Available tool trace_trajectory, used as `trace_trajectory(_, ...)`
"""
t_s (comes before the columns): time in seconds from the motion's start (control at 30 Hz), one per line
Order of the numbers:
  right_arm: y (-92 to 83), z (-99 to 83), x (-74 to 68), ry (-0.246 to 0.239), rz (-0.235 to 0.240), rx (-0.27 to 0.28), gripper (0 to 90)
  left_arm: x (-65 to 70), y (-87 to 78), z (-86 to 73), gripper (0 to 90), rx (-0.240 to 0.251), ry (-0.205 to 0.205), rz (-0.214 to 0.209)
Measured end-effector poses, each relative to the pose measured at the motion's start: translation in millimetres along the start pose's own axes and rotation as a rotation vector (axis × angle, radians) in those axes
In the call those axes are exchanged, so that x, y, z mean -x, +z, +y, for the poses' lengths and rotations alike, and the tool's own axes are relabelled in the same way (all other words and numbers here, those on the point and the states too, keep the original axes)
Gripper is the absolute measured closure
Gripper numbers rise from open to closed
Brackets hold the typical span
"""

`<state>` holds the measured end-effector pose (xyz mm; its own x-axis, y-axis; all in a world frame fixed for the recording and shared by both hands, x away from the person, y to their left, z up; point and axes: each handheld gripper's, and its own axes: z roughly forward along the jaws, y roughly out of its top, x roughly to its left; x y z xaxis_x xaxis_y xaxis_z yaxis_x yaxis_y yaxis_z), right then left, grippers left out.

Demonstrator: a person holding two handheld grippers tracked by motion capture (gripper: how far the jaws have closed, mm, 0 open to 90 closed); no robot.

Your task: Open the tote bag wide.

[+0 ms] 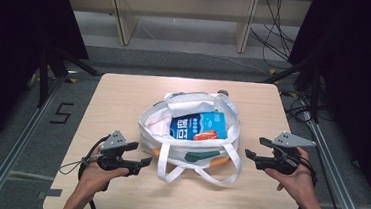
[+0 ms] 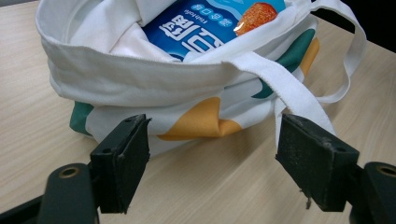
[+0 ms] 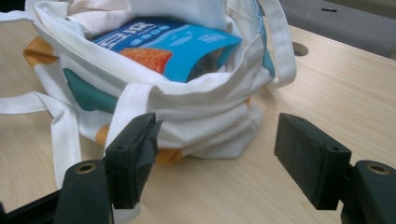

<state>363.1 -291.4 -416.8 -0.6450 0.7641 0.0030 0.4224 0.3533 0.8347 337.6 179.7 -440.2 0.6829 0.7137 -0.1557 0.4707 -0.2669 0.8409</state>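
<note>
I kept my left tongs (image 1: 144, 153) and right tongs (image 1: 254, 146) spread and empty at either side of the white tote bag (image 1: 191, 135), which sat mid-desk (image 1: 118, 99) holding a blue snack packet (image 1: 199, 126).

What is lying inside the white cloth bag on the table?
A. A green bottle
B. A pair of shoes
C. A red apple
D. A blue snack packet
D: a blue snack packet with an orange picture on it lies in the open mouth of the white cloth bag.
</note>
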Motion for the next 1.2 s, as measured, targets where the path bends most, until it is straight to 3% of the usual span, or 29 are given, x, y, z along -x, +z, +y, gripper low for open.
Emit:
trace_trajectory(0.03, -0.5, -1.0, -2.4, 0.025, 0.003, 0.002, 31.0, 0.8, -0.2, -1.1, 23.9, 0.008, -0.003, -0.004)
trace_trajectory(0.07, 0.0, -1.8, 0.0, -0.021, -0.011, 0.022, 31.0, 2.0, -1.1, -2.0, 23.7, 0.007, -0.004, -0.002)
trace_trajectory(0.13, -1.9, -4.3, -3.9, 0.012, -0.001, 0.002, 31.0, 3.4, -2.4, -3.7, 23.4, 0.013, -0.004, -0.002)
trace_trajectory(0.17, -1.1, -5.6, -2.8, -0.014, -0.009, 0.025, 31.0, 3.9, -3.2, -4.6, 23.2, 0.013, -0.006, 0.004)
trace_trajectory(0.2, -2.2, -7.3, -5.4, 0.013, -0.006, 0.01, 31.0, 3.4, -3.9, -5.6, 23.2, 0.009, 0.004, 0.007)
trace_trajectory(0.27, -1.3, -10.6, -5.3, 0.0, -0.003, 0.025, 31.0, 2.5, -4.0, -8.5, 23.2, 0.013, 0.007, 0.006)
trace_trajectory(0.33, -4.0, -12.6, -7.7, 0.029, 0.006, -0.001, 31.0, 3.0, -4.6, -12.1, 23.2, 0.003, 0.0, 0.019)
trace_trajectory(0.43, -3.5, -16.3, -7.4, 0.002, -0.007, 0.025, 30.9, 3.1, -5.3, -15.4, 23.2, 0.006, 0.0, 0.017)
trace_trajectory(0.53, -6.0, -18.7, -10.2, 0.013, -0.005, 0.023, 31.1, 3.9, -5.6, -18.6, 23.2, 0.011, -0.014, 0.017)
trace_trajectory(0.63, -8.0, -21.2, -12.7, 0.031, -0.001, 0.02, 31.1, 4.1, -5.1, -22.1, 23.2, 0.004, -0.002, 0.009)
trace_trajectory(0.67, -7.7, -22.1, -10.2, -0.007, -0.007, 0.033, 31.1, 4.6, -5.0, -23.2, 23.1, 0.0, 0.001, 0.008)
trace_trajectory(0.7, -9.0, -23.4, -12.9, 0.029, 0.002, 0.012, 31.0, 6.9, -4.4, -24.8, 23.0, 0.003, -0.017, 0.012)
trace_trajectory(0.8, -9.3, -27.6, -13.1, 0.032, 0.005, 0.012, 30.9, 8.4, -4.1, -27.1, 22.2, 0.001, -0.02, 0.007)
trace_trajectory(0.83, -8.9, -28.8, -11.9, 0.011, -0.002, 0.023, 30.9, 8.4, -4.3, -27.7, 22.2, -0.004, -0.019, 0.004)
trace_trajectory(0.87, -10.3, -30.3, -13.5, 0.035, 0.004, 0.004, 30.8, 9.3, -4.4, -28.6, 22.1, -0.002, -0.021, 0.012)
trace_trajectory(0.93, -11.0, -32.9, -14.1, 0.038, 0.002, 0.004, 30.8, 9.4, -3.8, -30.2, 22.1, -0.004, -0.021, 0.004)
trace_trajectory(0.97, -10.1, -34.5, -12.9, 0.016, 0.003, 0.025, 30.8, 10.0, -3.6, -31.1, 22.1, -0.005, -0.02, 0.005)
trace_trajectory(1.03, -11.7, -37.5, -16.5, 0.051, 0.006, 0.003, 30.7, 11.4, -2.7, -32.9, 21.9, -0.002, -0.02, 0.007)
trace_trajectory(1.1, -11.4, -40.6, -16.0, 0.023, 0.011, 0.007, 30.7, 12.7, -2.2, -35.3, 21.8, -0.015, -0.018, 0.01)
trace_trajectory(1.2, -11.8, -45.6, -19.9, 0.045, 0.018, -0.009, 30.4, 15.1, -0.6, -39.0, 21.6, -0.021, -0.017, 0.004)
